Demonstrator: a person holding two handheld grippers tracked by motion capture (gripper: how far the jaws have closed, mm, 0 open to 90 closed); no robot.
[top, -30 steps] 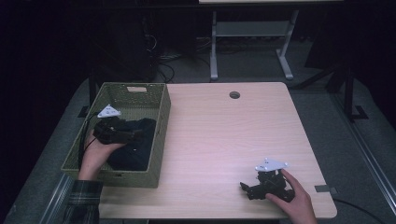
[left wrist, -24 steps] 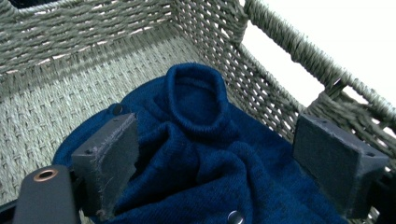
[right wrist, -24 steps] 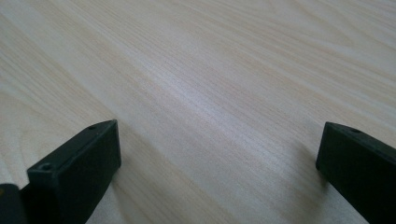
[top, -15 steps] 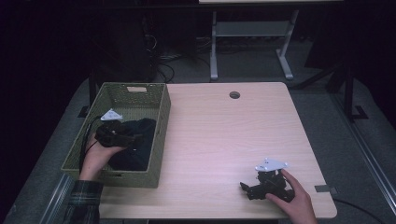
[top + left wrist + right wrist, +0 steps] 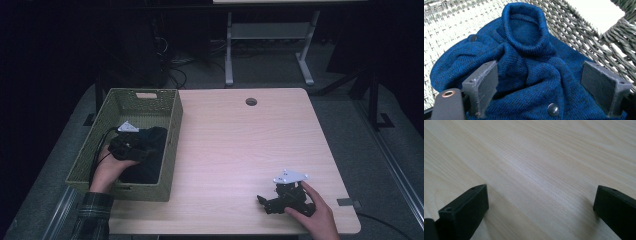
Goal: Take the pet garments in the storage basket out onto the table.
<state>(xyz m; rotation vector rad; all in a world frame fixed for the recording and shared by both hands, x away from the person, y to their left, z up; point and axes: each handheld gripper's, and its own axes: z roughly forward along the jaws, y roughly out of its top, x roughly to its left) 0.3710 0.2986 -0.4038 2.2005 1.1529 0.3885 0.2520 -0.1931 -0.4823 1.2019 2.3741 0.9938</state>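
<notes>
The blue knitted sweater (image 5: 529, 75) was a dark blue garment with a ribbed roll collar and dark round buttons, and it lay crumpled in folds. It was inside the green woven basket (image 5: 172, 125), at the near half of it, and in the high view it looked almost black (image 5: 147, 155).

The left gripper (image 5: 539, 92) was over the sweater with its jaws spread wide apart, one on each side of a raised fold of the knit, not closed on it. The left hand (image 5: 112, 167) held it inside the basket. Compared with one second before, this gripper had moved a little toward the near end of the basket and lower onto the cloth.

The right gripper (image 5: 265, 202) rested on the light wooden table (image 5: 240, 150) near the front right corner, with its jaws wide open and only bare wood between them (image 5: 541, 202). It had stayed in the same place as before.

The basket stood at the left side of the table, and the sweater was the one thing seen in it.
</notes>
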